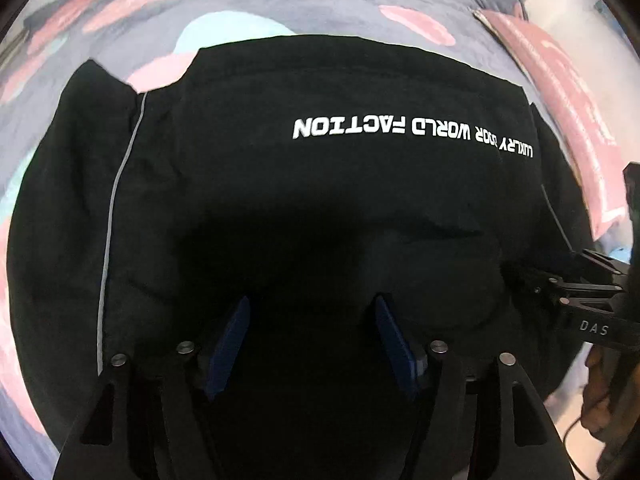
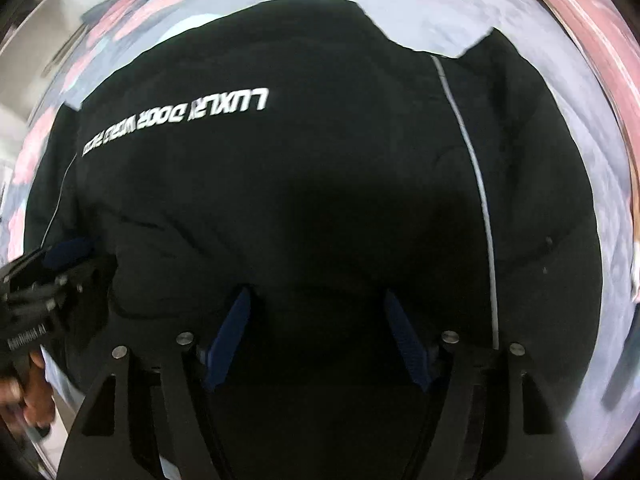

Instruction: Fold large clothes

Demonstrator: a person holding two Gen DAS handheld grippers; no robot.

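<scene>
Black jacket [image 1: 320, 184] lay flat on the patterned bed cover [image 1: 280, 4], lettering upward; left gripper [image 1: 312, 344] and right gripper [image 2: 316, 340] hovered above, jaws released, empty; next fold probably needs matched, even hem grips.

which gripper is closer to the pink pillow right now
Right. The right gripper sits beside the pink pillow; the left gripper hovers mid-garment, farther away.
</scene>
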